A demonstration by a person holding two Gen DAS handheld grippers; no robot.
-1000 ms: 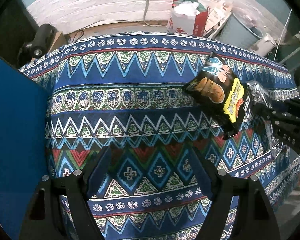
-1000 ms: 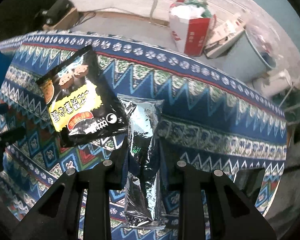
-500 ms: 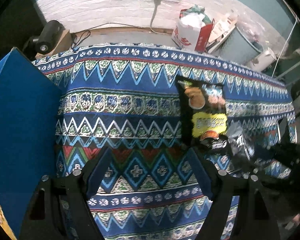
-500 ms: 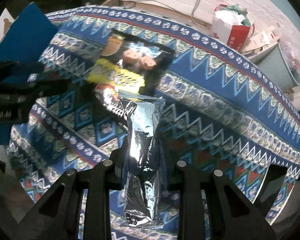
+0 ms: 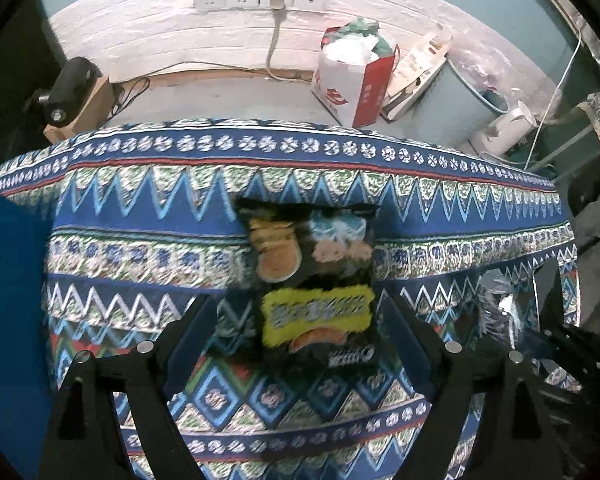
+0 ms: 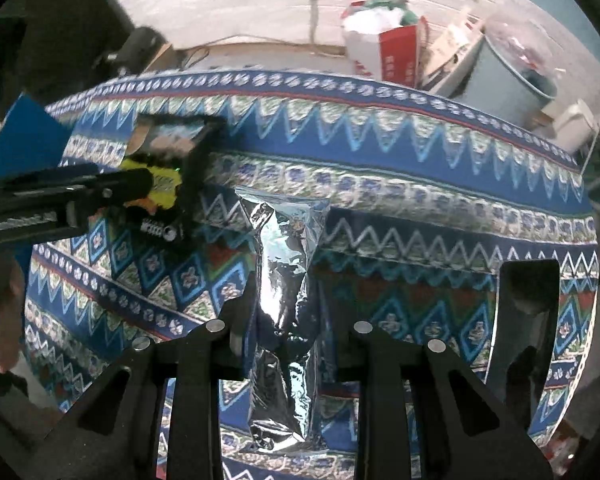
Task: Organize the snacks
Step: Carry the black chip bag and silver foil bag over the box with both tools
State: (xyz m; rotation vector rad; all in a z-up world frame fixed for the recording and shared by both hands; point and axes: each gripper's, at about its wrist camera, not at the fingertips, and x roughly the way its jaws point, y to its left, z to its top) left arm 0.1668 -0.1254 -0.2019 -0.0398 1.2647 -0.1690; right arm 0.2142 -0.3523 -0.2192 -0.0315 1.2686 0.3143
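Silver foil packet (image 6: 285, 312) was kept pinched by right gripper (image 6: 286, 344); left gripper (image 5: 300, 344), jaws just widened, was brought over black snack bag (image 5: 312, 280), ungripped.

black snack bag (image 5: 312, 280) between spread tool (image 5: 300, 340) fingers

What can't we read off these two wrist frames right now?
- Print on the black snack bag: motion-blurred in the left wrist view; in the right wrist view the left gripper crosses it.
- Silver packet: only plain foil faces the right wrist camera, and the right gripper covers its sides.
- Blue panel: cut off by the left edge, so what it is stays unclear.
- Whether the left gripper's open fingers touch the bag: not clear.
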